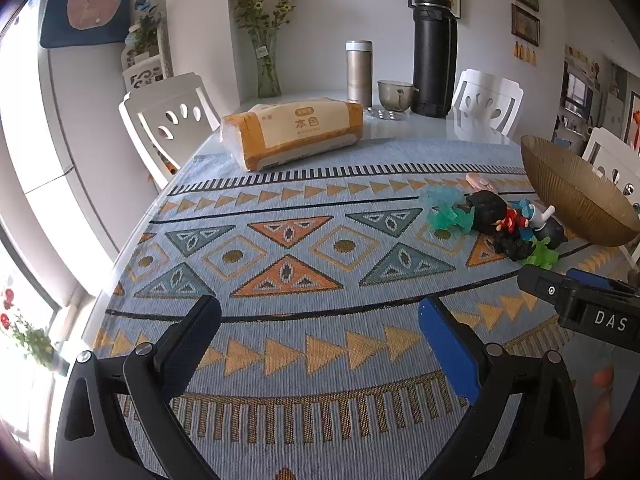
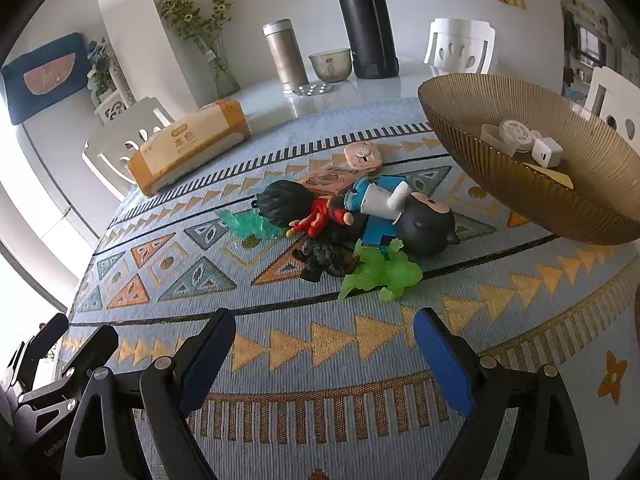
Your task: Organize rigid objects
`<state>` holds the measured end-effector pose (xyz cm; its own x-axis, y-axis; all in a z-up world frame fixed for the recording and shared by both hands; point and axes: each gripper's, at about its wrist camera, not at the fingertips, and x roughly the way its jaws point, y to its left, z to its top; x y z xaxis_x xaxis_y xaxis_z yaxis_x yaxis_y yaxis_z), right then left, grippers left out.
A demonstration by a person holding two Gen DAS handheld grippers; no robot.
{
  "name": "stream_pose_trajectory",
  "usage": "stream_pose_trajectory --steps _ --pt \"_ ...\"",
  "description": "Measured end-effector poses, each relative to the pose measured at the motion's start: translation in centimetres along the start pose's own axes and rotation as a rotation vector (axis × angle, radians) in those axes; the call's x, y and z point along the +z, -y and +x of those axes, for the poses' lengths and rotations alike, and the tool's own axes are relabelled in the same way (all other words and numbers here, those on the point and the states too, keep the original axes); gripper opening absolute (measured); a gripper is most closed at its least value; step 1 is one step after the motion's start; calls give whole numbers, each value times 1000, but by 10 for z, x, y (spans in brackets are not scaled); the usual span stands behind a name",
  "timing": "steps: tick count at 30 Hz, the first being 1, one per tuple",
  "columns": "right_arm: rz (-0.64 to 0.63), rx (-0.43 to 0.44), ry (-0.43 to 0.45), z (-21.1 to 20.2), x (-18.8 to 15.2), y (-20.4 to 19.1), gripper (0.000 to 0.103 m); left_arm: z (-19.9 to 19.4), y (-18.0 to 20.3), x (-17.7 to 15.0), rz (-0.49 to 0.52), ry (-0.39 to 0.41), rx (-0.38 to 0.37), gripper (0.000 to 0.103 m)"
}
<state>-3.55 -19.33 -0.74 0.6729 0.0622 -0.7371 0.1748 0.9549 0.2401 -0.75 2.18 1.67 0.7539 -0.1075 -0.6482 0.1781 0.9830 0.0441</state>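
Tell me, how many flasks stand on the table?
2: a tall black flask at the far edge and a shorter steel flask to its left, a cup between. None seems hidden.

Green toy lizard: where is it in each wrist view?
Left wrist: green toy lizard at right, at the pile's near edge, below the bowl.
Right wrist: centre, nearest toy.
Shared landmark: tissue pack.
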Motion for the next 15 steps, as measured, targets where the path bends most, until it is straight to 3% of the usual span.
stream_pose_trajectory --steps 6,15 --pt "25 18 -6 0 0 6 90 1 1 0 6 1 0 99" --pt "162 67 -26 3 2 31 90 3 4 -1 18 -7 4 99"
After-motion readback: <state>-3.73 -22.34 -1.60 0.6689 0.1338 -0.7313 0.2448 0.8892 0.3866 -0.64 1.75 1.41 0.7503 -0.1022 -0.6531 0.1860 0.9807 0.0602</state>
